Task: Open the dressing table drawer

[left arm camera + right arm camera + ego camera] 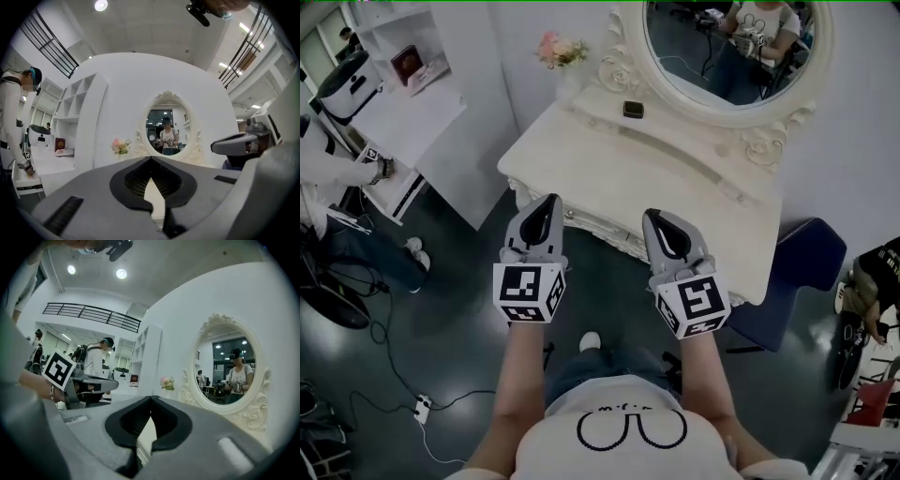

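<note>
The white dressing table (581, 159) stands in front of me, with an oval mirror (731, 47) on top. Its carved front apron (605, 234), where the drawer sits, shows between my two grippers; no handle can be made out. My left gripper (551, 199) is shut and empty, with its tip just short of the table's front edge. The right gripper (652, 214) is beside it, also shut and empty, at about the same distance. In the left gripper view the left gripper (151, 159) points level at the mirror (166, 126). The right gripper (151, 398) faces the tabletop with the mirror (229, 371) to its right.
A pink flower bunch (560, 49) and a small dark box (633, 109) rest on the table's back shelf. A dark blue seat (802, 272) stands at the table's right. At the left are a white shelf unit (403, 84) and a person (319, 178). Cables and a power strip (420, 406) lie on the floor.
</note>
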The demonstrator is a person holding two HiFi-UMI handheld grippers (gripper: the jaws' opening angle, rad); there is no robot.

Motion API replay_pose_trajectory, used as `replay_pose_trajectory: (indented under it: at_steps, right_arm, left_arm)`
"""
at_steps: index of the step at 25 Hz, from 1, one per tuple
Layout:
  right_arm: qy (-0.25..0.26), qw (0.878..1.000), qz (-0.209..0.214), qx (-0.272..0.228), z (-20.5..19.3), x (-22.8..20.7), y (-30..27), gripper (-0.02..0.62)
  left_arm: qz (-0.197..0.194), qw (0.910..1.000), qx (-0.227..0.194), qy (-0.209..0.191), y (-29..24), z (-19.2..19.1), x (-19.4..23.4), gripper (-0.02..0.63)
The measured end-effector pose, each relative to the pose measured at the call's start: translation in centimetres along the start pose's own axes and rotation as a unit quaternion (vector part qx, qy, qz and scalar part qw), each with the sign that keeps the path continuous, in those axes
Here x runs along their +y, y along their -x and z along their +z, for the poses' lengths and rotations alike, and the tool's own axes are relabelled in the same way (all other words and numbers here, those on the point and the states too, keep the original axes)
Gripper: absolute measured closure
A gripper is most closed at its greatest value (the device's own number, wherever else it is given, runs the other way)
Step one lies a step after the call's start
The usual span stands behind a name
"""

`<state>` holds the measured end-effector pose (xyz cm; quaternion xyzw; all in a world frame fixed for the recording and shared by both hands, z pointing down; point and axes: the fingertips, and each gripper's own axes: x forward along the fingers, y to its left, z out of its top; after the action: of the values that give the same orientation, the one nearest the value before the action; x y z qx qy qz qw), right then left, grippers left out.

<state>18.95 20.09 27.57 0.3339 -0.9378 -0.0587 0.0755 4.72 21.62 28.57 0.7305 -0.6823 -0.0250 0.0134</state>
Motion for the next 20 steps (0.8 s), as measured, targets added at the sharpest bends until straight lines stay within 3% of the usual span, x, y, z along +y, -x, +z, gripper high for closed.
replay_pose_trajectory:
  at_steps: [10,20]
  right_arm:
    - [-0.018,1.0,0.006,0.019,-2.4,-2.5,-7.8,0.6]
    - [-0.036,0.999,0.008,0.029,-4.2,-6.4,-19.1,0.6]
  left_arm:
    - [0.003,0.9997,0.02,0.013,-5.1,-2.7,4.2,0.607]
    - [-0.007,0.9991,0.042,0.003,-15.1,-4.0,9.6,0.607]
